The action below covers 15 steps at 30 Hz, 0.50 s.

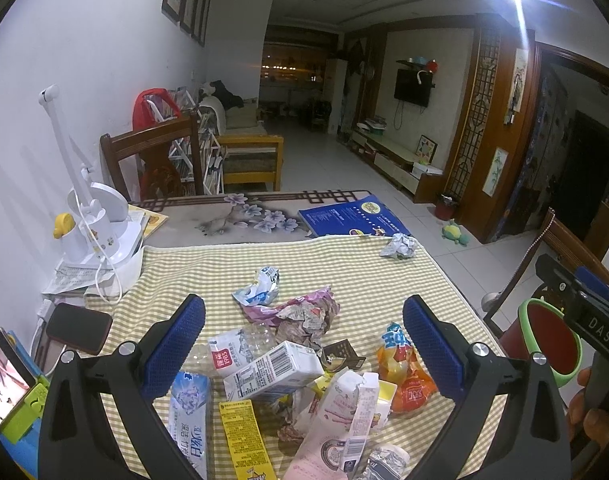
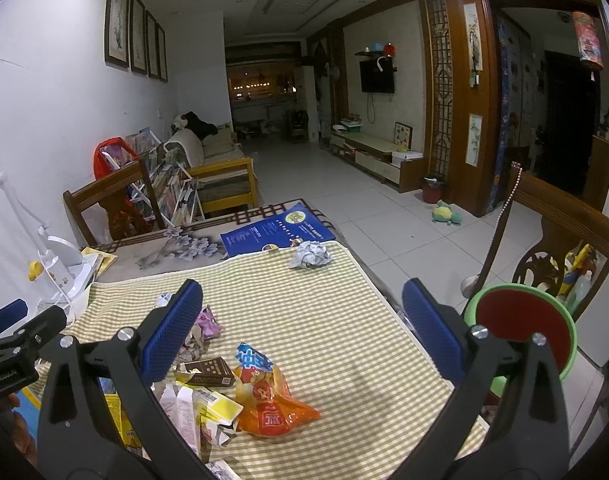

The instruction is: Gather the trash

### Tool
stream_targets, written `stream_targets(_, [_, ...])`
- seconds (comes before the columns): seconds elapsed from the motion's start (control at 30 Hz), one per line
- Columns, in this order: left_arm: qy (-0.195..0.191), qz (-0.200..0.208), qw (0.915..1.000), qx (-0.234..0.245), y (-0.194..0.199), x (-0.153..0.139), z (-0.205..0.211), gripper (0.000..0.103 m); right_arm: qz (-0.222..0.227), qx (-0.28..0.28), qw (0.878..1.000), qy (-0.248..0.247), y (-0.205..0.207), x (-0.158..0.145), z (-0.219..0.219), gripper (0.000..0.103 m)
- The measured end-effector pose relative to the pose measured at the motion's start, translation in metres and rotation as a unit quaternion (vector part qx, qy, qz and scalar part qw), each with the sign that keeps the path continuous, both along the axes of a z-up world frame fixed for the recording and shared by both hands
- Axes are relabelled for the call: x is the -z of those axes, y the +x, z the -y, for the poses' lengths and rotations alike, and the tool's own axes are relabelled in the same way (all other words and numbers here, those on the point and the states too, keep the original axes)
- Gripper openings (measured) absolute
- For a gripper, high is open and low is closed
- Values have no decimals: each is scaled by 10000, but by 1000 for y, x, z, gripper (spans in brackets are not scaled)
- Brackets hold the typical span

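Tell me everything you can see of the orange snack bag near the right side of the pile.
The orange snack bag is a crinkled, glossy plastic wrapper, orange and yellow with a blue-and-white top and a red label with white characters. It looks flattened and partly translucent, so probably empty or nearly so. It lies on the green-checked tablecloth at the pile's right edge, its left side against a yellow-and-white carton scrap, just below a small brown box. It sits between the open fingers of the right gripper, untouched.

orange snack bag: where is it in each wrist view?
Left wrist: orange snack bag sits lower right of centre, just inside the right finger.
Right wrist: the bag lies lower centre, between the open fingers, nearer the left one.
Shared landmark: crumpled paper ball at the checked cloth's far edge.
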<state>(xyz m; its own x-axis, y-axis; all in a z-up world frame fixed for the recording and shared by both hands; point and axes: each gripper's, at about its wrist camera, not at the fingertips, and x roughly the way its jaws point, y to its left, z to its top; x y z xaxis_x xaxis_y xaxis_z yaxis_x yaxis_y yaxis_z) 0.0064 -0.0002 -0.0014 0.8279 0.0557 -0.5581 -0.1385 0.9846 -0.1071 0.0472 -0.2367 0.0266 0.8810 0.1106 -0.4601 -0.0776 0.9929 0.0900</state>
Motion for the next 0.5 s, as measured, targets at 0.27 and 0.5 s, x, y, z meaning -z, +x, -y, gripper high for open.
stream_targets(0.27, [-5,-13,10000,4,1,2,0,95,-19,17,10000,-5,-2,2,3,99])
stream_targets(0.5, [5,-21,10000,10,1,3,0,95,-36,18,10000,-6,-2,4,3,99])
